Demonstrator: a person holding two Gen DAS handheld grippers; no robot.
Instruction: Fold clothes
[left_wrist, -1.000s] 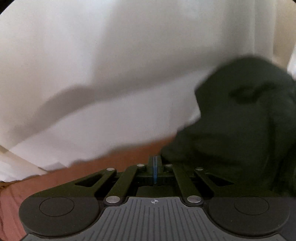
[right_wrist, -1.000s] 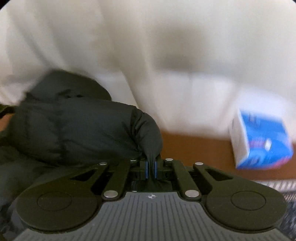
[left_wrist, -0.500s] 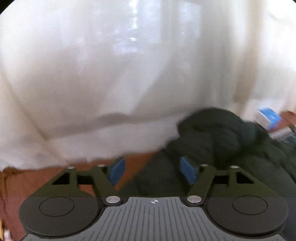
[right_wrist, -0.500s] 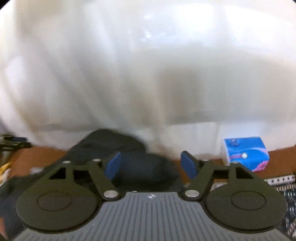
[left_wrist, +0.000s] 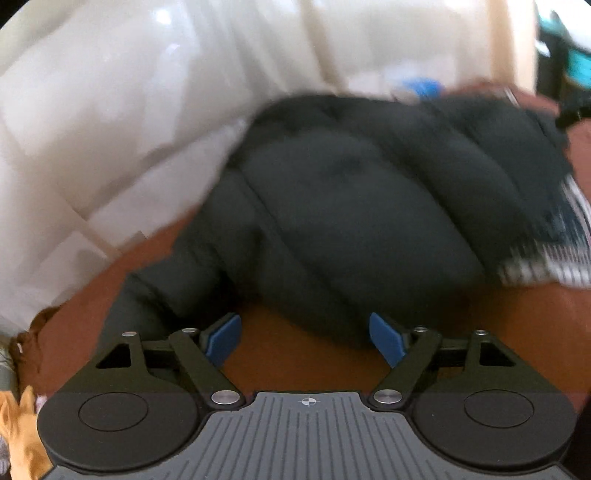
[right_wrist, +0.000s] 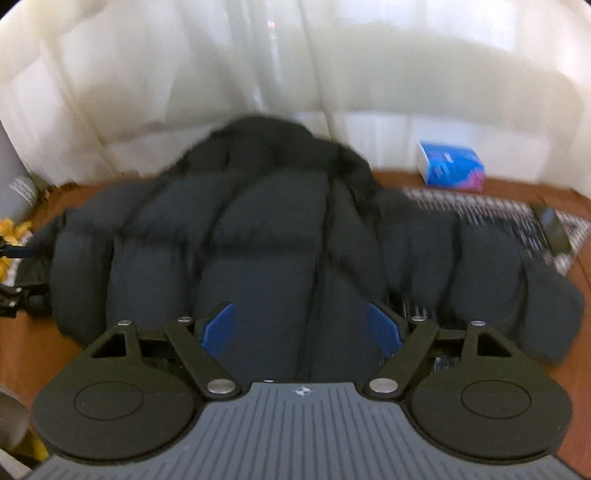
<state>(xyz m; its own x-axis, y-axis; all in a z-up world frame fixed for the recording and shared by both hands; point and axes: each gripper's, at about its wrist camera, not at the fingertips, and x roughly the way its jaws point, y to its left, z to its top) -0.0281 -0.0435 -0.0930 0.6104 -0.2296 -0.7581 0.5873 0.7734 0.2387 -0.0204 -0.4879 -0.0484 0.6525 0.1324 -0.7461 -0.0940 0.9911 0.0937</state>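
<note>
Your puffy jacket (right_wrist: 266, 236) is soft, bulky and springy; with the left hand-held gripper (left_wrist: 306, 338) opening and the right hand-held gripper (right_wrist: 303, 328) wide apart, both empty, pinch a sleeve cuff or hem.

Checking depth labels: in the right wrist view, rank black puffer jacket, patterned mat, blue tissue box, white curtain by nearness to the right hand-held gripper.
1. Black puffer jacket, directly ahead.
2. Black-and-white patterned mat, right.
3. Blue tissue box, far right.
4. White sheer curtain, behind everything.

jacket (right_wrist: 266, 236) x1 | tissue box (right_wrist: 448, 166) x1 | patterned mat (right_wrist: 480, 210) x1, blurry | grippers x2
</note>
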